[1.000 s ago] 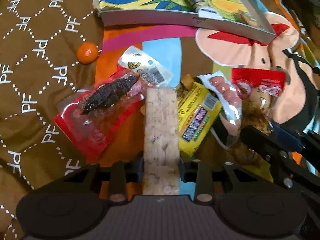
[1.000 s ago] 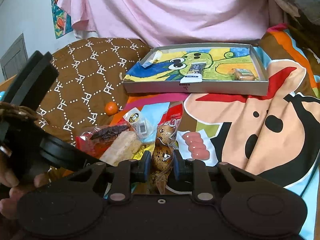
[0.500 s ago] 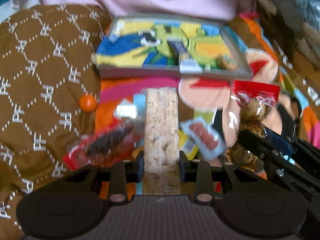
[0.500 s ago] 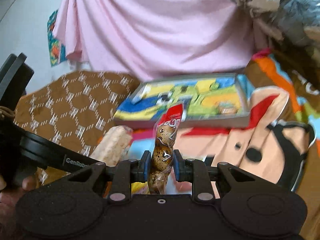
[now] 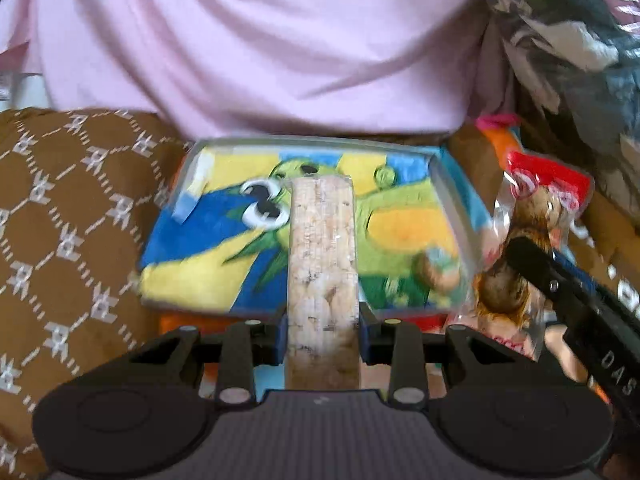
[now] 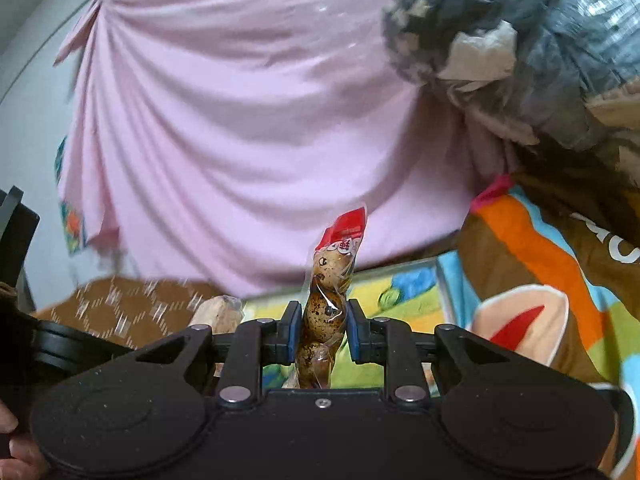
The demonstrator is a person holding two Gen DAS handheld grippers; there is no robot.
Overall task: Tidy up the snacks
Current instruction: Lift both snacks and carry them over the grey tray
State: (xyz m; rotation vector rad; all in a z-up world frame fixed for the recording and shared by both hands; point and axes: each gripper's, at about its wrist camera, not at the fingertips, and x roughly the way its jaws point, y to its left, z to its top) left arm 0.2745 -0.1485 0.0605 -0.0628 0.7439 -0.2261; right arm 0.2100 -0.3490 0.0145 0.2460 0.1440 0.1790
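While both packs hang above the tray (image 5: 452, 200), our left hand-held gripper (image 5: 322, 330) clamps the stiff rice bar (image 5: 322, 248) near its base; right hand-held gripper (image 6: 320, 334) pinches the slippery, lumpy egg pouch (image 6: 330, 296) mid-body. Both look light.

A long pale puffed-rice bar (image 5: 322, 264) in clear wrap stands out lengthwise, its near end pinched at both sides, its far end over the shallow grey-rimmed tray (image 5: 182, 178) with a bright cartoon liner. A clear pouch of speckled brown eggs (image 6: 326, 300) with a red printed top stands upright, squeezed at its middle, just right of the bar.
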